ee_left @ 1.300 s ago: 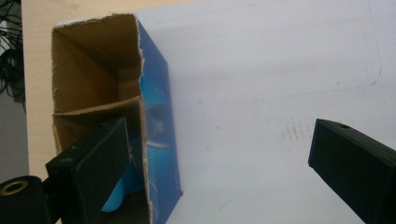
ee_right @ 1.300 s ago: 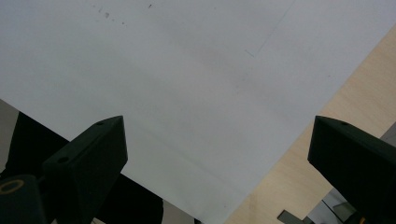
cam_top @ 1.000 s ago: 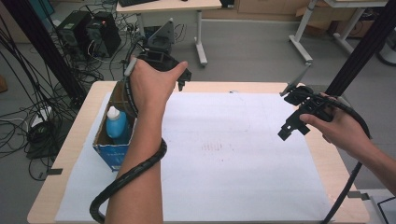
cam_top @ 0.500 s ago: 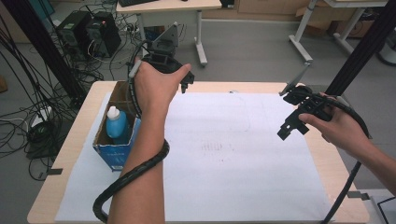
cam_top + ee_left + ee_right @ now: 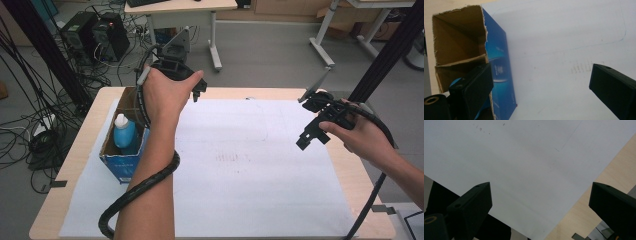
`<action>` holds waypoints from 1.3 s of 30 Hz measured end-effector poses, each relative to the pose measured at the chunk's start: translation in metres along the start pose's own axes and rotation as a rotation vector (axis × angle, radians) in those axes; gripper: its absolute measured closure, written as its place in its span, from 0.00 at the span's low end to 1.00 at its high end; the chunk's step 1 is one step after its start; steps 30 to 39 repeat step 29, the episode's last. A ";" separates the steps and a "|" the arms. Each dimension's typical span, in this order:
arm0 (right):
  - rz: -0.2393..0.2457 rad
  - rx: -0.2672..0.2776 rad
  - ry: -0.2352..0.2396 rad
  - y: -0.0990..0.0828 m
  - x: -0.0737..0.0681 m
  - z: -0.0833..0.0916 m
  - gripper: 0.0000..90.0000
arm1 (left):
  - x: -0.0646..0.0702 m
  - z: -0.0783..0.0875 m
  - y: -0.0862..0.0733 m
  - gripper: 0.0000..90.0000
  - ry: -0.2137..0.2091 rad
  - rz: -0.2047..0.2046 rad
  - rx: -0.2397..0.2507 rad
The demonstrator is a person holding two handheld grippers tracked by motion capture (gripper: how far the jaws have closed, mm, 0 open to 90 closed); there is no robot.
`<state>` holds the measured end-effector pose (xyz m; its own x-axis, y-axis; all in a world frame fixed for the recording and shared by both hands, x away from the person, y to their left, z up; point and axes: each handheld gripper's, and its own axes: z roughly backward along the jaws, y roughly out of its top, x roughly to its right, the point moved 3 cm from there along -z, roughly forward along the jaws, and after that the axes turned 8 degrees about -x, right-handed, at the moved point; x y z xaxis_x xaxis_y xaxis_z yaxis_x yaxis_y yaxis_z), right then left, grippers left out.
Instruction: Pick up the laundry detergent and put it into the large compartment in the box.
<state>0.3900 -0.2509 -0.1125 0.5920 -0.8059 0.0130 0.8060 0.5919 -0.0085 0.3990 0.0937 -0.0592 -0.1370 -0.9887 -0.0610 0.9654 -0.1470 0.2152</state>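
Two hand-held grippers over one wooden table [image 5: 95, 112], most of its top covered by a white paper sheet [image 5: 250, 165]. Landmark for everything below: the torn-open blue cardboard box [image 5: 122, 150], standing on the sheet near the table's left edge.

Inside the box, a blue bottle with a white cap [image 5: 123, 132], upright in the nearer compartment; a brown cardboard divider across the interior, plain in the left gripper view [image 5: 461, 61].

Just right of the box and above its far end, the left hand [image 5: 162, 95] wrapped round the left hand-held gripper [image 5: 200, 90], raised off the sheet. Jaws spread wide in the left gripper view, nothing between them: one black jaw overlapping the box's open top, the other well out over bare paper. Box wall in that view blue with pale printing [image 5: 499, 72]. Thick black cable [image 5: 135, 195] trailing from that gripper, coiling along the forearm just right of the box.

Well to the right of the box, across the whole sheet, the right hand [image 5: 367, 137] holding the right hand-held gripper [image 5: 312, 132] above the paper's right margin. Jaws likewise set far apart and empty in the right gripper view, over white paper and a strip of bare wood [image 5: 604, 192].

Faint pencil lines and reddish smudges [image 5: 232, 157] mid-sheet, right of the box.
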 end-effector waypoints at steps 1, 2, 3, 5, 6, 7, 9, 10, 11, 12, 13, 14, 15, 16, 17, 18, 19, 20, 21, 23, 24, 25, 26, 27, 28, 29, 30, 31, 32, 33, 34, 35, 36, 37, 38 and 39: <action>-0.005 -0.002 0.002 0.000 0.000 0.000 0.05 | 0.000 0.000 0.000 0.06 -0.001 -0.001 -0.001; 0.000 0.000 -0.001 0.000 0.000 0.000 0.05 | 0.000 0.000 0.000 0.06 0.002 0.002 -0.001; 0.003 -0.002 -0.001 0.000 0.000 0.000 0.05 | 0.000 0.000 0.000 0.06 0.003 0.003 -0.001; 0.003 -0.001 -0.003 0.000 -0.001 0.001 0.05 | 0.000 0.001 0.000 0.06 0.000 0.002 -0.002; 0.001 0.000 -0.002 0.000 -0.001 0.001 0.05 | 0.000 0.001 0.000 0.06 0.001 0.002 -0.001; -0.001 -0.001 0.000 0.000 -0.001 0.001 0.05 | 0.000 0.001 0.000 0.06 0.000 0.002 -0.001; -0.003 0.001 -0.002 -0.001 -0.001 0.002 0.05 | 0.001 0.000 0.000 0.06 0.002 0.001 -0.003; -0.004 0.000 -0.001 -0.001 -0.001 0.002 0.05 | 0.001 0.000 0.000 0.06 0.002 0.001 -0.004; -0.002 0.000 -0.002 -0.001 -0.001 0.002 0.05 | 0.001 -0.001 0.000 0.06 -0.001 0.001 -0.004; -0.003 0.000 -0.002 -0.001 -0.001 0.002 0.05 | 0.001 -0.001 0.000 0.06 0.001 0.001 -0.005; -0.003 0.001 -0.003 -0.001 -0.001 0.002 0.05 | 0.001 -0.002 0.000 0.06 0.002 0.000 -0.007; -0.002 0.000 -0.005 -0.001 -0.001 0.002 0.05 | 0.001 -0.002 0.000 0.06 0.002 -0.002 -0.007; -0.001 0.001 -0.005 -0.001 -0.001 0.002 0.05 | 0.001 -0.003 0.000 0.06 0.004 -0.001 -0.008; 0.000 0.002 -0.006 -0.002 -0.001 0.002 0.05 | 0.001 -0.003 0.000 0.06 0.004 -0.001 -0.008; 0.001 0.003 -0.007 -0.002 -0.002 0.002 0.05 | 0.001 -0.003 0.000 0.06 0.003 -0.001 -0.008; 0.001 0.003 -0.006 -0.002 -0.002 0.002 0.05 | 0.001 -0.003 0.000 0.06 0.003 -0.001 -0.009; 0.004 0.004 -0.007 -0.001 -0.002 0.002 0.05 | 0.001 -0.003 0.000 0.06 0.003 -0.001 -0.007; 0.004 0.003 -0.007 -0.001 -0.002 0.002 0.05 | 0.001 -0.003 0.000 0.06 0.002 -0.001 -0.007; 0.004 0.003 -0.006 -0.001 -0.002 0.002 0.05 | 0.001 -0.003 0.000 0.06 0.003 -0.001 -0.008; 0.004 0.002 -0.005 -0.001 -0.002 0.002 0.05 | 0.001 -0.003 0.000 0.06 0.003 0.000 -0.008; 0.005 0.002 -0.006 -0.001 -0.002 0.002 0.05 | 0.001 -0.003 0.000 0.06 0.004 0.002 -0.008; 0.004 0.004 -0.005 -0.001 -0.002 0.002 0.05 | 0.001 -0.003 -0.001 0.06 0.006 0.000 -0.009; 0.005 0.006 -0.006 -0.001 -0.002 0.002 0.05 | 0.001 -0.004 -0.001 0.06 0.006 0.002 -0.006; 0.006 0.006 -0.005 -0.002 -0.002 0.003 0.05 | 0.001 -0.003 -0.001 0.06 0.006 0.001 -0.009; 0.006 0.006 -0.004 -0.002 -0.002 0.003 0.05 | 0.002 -0.003 -0.001 0.06 0.003 0.000 -0.009; 0.006 0.005 -0.004 -0.002 -0.002 0.003 0.05 | 0.002 -0.003 -0.001 0.06 0.003 -0.003 -0.006; 0.006 0.005 -0.004 -0.002 -0.002 0.003 0.05 | 0.002 -0.003 -0.001 0.06 0.003 -0.003 -0.006; 0.006 0.005 -0.004 -0.002 -0.002 0.003 0.05 | 0.002 -0.003 -0.001 0.06 0.003 -0.003 -0.006; 0.006 0.005 -0.004 -0.002 -0.002 0.003 0.05 | 0.002 -0.003 -0.001 0.06 0.003 -0.003 -0.006; 0.006 0.005 -0.004 -0.002 -0.002 0.003 0.05 | 0.002 -0.003 -0.001 0.06 0.003 -0.003 -0.006; 0.006 0.005 -0.004 -0.002 -0.002 0.003 0.05 | 0.002 -0.003 -0.001 0.06 0.003 -0.003 -0.006; 0.006 0.005 -0.004 -0.002 -0.002 0.003 0.05 | 0.002 -0.003 -0.001 0.06 0.003 -0.003 -0.006; 0.006 0.005 -0.004 -0.002 -0.002 0.003 0.05 | 0.002 -0.003 -0.001 0.06 0.003 -0.003 -0.006; 0.006 0.005 -0.004 -0.002 -0.002 0.003 0.05 | 0.002 -0.003 -0.001 0.06 0.003 -0.003 -0.006; 0.006 0.005 -0.004 -0.002 -0.002 0.003 0.05 | 0.002 -0.003 -0.001 0.06 0.003 -0.003 -0.006; 0.006 0.005 -0.004 -0.002 -0.002 0.003 0.05 | 0.002 -0.003 -0.001 0.06 0.003 -0.003 -0.006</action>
